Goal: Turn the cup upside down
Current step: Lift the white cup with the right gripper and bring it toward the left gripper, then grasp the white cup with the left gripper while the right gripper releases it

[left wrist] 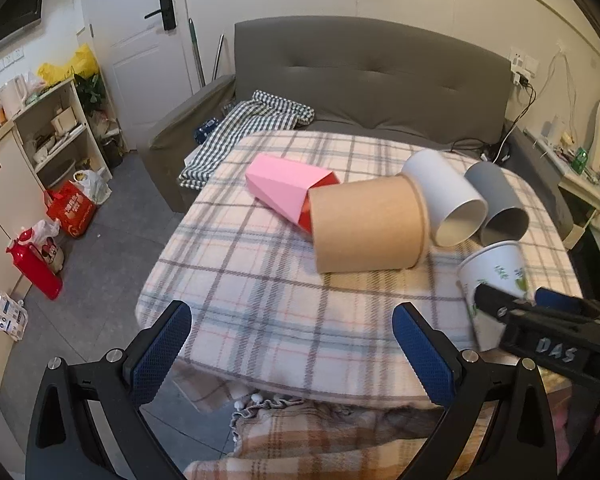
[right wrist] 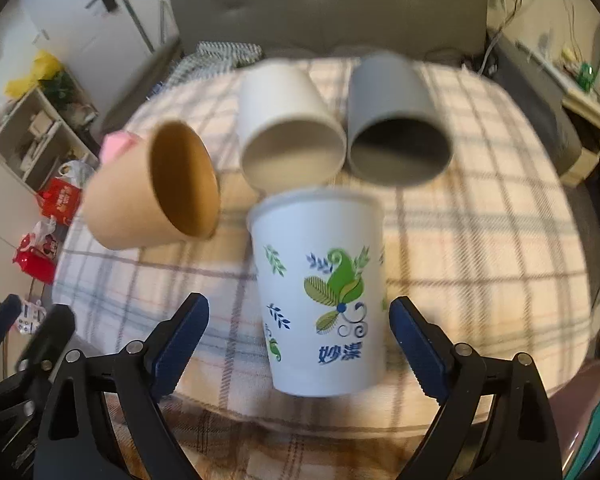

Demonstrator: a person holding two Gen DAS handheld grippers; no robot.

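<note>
A white paper cup with a green leaf print stands upright on the plaid-covered table, between the fingers of my right gripper. The jaws are open and do not touch the cup. In the left wrist view the same cup shows at the right, partly hidden by the right gripper. My left gripper is open and empty over the table's near edge. A brown cup, a white cup, a grey cup and a pink carton lie on their sides.
A grey sofa with a checked cloth stands behind the table. Shelves, bags and a red flask are on the floor at the left. A plaid blanket hangs below the near edge.
</note>
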